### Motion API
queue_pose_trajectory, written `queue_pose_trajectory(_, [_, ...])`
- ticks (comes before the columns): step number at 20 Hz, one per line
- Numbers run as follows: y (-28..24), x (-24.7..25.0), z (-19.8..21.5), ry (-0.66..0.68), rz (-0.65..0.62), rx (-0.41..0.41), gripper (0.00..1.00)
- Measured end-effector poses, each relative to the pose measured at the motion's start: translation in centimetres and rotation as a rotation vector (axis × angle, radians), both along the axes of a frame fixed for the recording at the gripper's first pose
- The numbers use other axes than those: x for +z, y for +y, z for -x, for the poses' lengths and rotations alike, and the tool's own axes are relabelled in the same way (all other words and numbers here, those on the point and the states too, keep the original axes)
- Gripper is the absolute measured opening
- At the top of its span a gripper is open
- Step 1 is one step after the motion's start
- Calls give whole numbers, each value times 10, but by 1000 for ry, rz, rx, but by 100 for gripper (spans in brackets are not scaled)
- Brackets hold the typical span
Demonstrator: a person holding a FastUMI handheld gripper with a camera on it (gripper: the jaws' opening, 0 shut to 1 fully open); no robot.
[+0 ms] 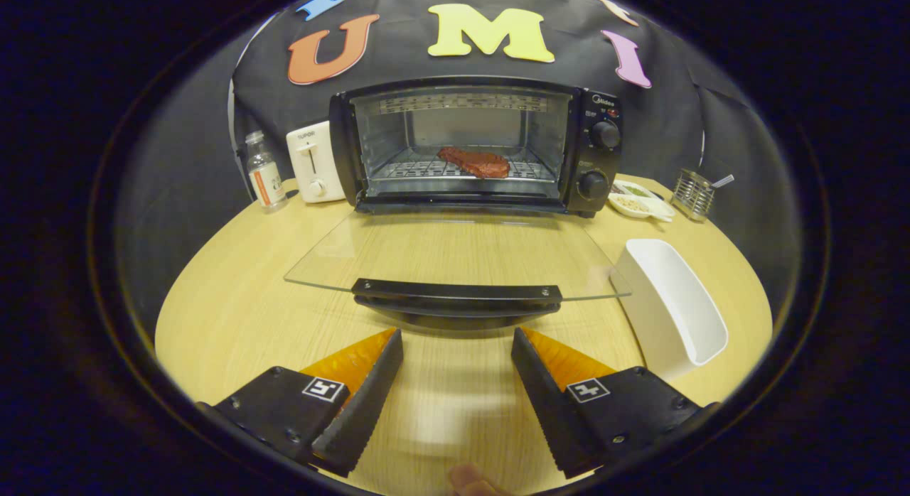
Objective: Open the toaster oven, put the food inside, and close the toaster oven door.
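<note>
Gripper view looks across a round wooden table [234, 318] toward a toaster oven [475, 146] standing at the far edge against the booth wall. Its glass door [455, 254] is dropped fully open and lies flat out over the table toward the camera, with the dark handle [457, 294] along its near edge. Inside, a reddish-brown piece of meat [475, 162] rests on the wire rack [426, 169], slightly right of the middle. Two round knobs [605, 135] sit one above the other on the oven's right panel.

The gripper [457, 340] hangs over the near part of the table with its fingers spread wide apart and nothing between them; the door handle lies just ahead of the fingertips, not touching them. A fingertip of the person's hand [470, 480] shows below the fingers.

Left of the oven, at the far edge, stand a white toaster [313, 162] and a small clear bottle [264, 171]. Right of the oven are a small dish [638, 200] and a metal wire holder [694, 194]. A white tub [672, 304] lies tipped on its side near the table's right edge, just beside the door's right corner.
</note>
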State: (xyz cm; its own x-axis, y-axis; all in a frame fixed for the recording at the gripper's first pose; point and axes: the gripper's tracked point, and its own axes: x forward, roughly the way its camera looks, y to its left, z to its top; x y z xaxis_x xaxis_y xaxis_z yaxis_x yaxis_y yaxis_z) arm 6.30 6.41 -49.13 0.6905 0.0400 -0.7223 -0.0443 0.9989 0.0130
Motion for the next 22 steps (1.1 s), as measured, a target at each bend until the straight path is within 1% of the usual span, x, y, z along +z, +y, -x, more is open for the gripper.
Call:
queue_pose_trajectory(4, [-6, 9, -12, -59, 26, 2, 100])
queue_pose_trajectory(7, [-6, 25, -23, -114, 42, 8, 99])
queue_pose_trajectory(10, [-6, 41, -36, -142, 51, 12, 99])
queue_pose_trajectory(14, [-15, 69, -67, -191, 60, -14, 99])
queue_pose_trajectory(19, [-27, 113, -112, -262, 102, -36, 100])
queue_pose_trajectory(22, [-31, 151, -135, -306, 112, -37, 99])
